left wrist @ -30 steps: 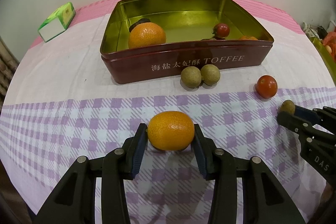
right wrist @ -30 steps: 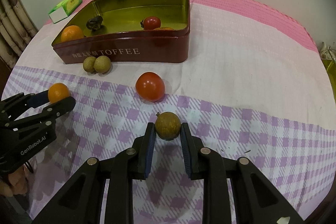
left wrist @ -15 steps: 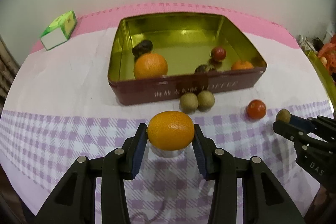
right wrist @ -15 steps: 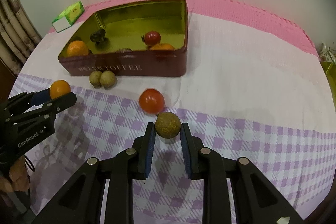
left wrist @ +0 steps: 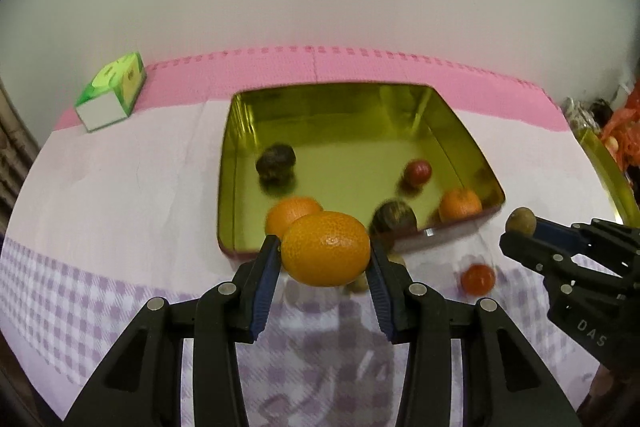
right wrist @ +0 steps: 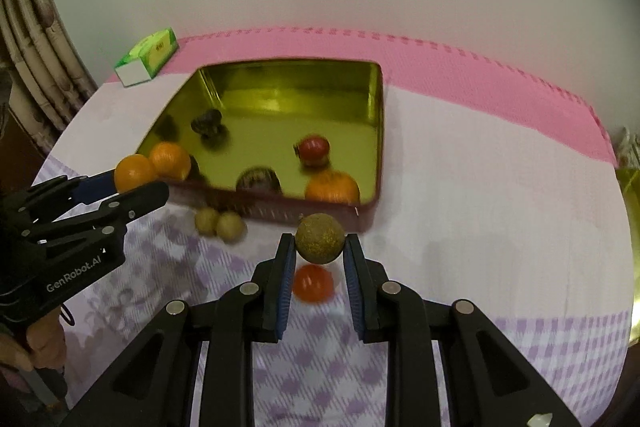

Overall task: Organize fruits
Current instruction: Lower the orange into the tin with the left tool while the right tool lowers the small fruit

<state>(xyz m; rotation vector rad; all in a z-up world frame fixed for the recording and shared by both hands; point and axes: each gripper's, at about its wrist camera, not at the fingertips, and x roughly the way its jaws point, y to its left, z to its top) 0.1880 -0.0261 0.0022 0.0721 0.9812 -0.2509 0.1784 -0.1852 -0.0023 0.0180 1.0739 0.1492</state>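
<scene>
You are carrying two fruits toward the tin at once; by my reading this is the transport step, with the drop not yet made.

Nearest you, your left tool (left wrist: 325, 269) is pinching a mandarin (left wrist: 325, 248) between its blue pads, held in the air just short of the tin's near wall. Your right tool (right wrist: 319, 261) is pinching a brown round fruit (right wrist: 319, 238), also off the tabletop (right wrist: 480, 207), near the tin's near right corner. Directly beneath it a red tomato (right wrist: 312, 283) is lying on the checked cloth, and at 10 o'clock from it two small tan fruits (right wrist: 220, 223) are touching each other against the tin's outer wall.

Beyond, at 12 o'clock, the gold-lined tin (left wrist: 236, 155) is already holding two oranges, a red fruit and two dark fruits.

Next, you likely need to bring each tool forward over the rim, find a bare patch of floor, then spread the fingers low so nothing rolls.

Both tools are pointing forward and tilted downward, side by side.
</scene>
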